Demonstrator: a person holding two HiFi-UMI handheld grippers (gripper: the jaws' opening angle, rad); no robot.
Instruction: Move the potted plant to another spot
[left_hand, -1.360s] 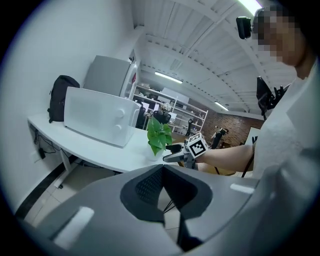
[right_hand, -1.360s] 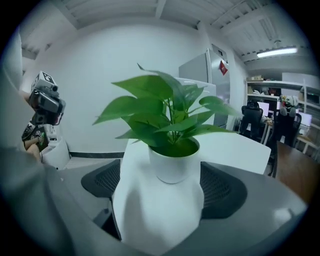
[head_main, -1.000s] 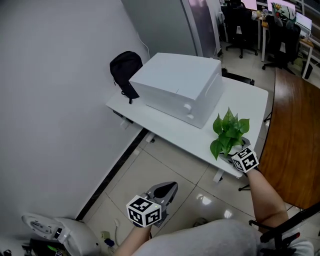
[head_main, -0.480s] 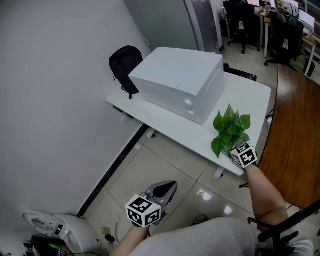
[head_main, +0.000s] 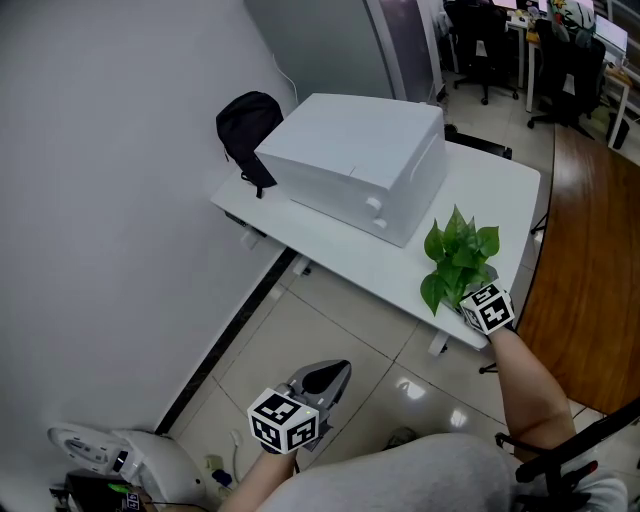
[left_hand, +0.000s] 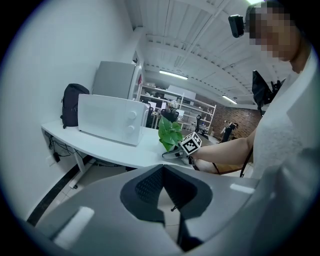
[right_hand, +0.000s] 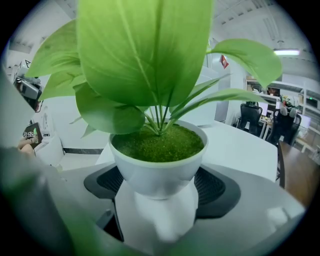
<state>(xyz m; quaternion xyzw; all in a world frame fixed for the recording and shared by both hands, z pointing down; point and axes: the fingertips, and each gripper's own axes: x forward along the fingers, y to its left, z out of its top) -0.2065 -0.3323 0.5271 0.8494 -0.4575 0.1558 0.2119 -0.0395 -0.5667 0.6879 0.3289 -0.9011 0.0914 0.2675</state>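
The potted plant (head_main: 458, 262) stands on the desk (head_main: 330, 250) near the microwave (head_main: 355, 165), at its knob end. The right gripper (head_main: 464, 303) fingers (right_hand: 212, 187) flank the white pot and have just been closing, with no firm press visible yet. We judge the pot light, rigid, smooth and top-heavy: grasp the bowl, never the leaves. The left gripper (head_main: 325, 378) fingers are clenched and empty.

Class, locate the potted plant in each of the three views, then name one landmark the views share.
Head view: the potted plant stands right of centre, at the near right corner of the white table.
Left gripper view: middle of the frame, small, right of the microwave.
Right gripper view: fills the centre, close up.
Shared landmark: the white table under the plant, seen in all three views.
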